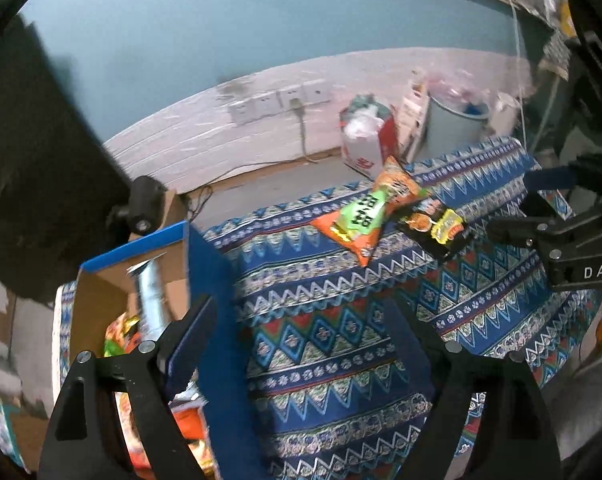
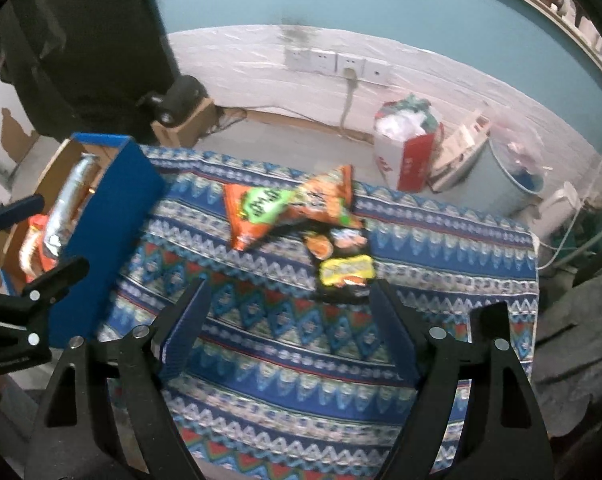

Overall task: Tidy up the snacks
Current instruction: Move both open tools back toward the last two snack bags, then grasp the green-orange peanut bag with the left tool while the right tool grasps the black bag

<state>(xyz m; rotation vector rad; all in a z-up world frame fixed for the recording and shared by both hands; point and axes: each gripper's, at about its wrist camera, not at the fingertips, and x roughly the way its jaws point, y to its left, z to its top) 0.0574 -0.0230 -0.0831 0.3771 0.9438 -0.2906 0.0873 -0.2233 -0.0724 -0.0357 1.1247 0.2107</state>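
Note:
Two orange-and-green snack bags [image 1: 361, 216] [image 2: 261, 210] and a black-and-yellow snack pack [image 1: 437, 226] [image 2: 343, 268] lie on the patterned tablecloth [image 1: 333, 344] [image 2: 293, 364]. A blue-walled cardboard box [image 1: 157, 276] [image 2: 113, 216] at the table's left holds a silver packet [image 1: 151, 300] [image 2: 67, 208] and orange bags. My left gripper [image 1: 301, 320] is open and empty beside the box's right wall. My right gripper [image 2: 289, 300] is open and empty, just in front of the black pack; it shows at the right edge of the left wrist view [image 1: 541, 216].
Behind the table stand a red-and-white bag [image 2: 405, 152], a pale blue bin [image 2: 505, 184] and a small cardboard box with a black object [image 2: 181, 112]. Wall sockets with a cable [image 2: 349, 68] are on the far wall. A dark cabinet [image 1: 29, 184] stands left.

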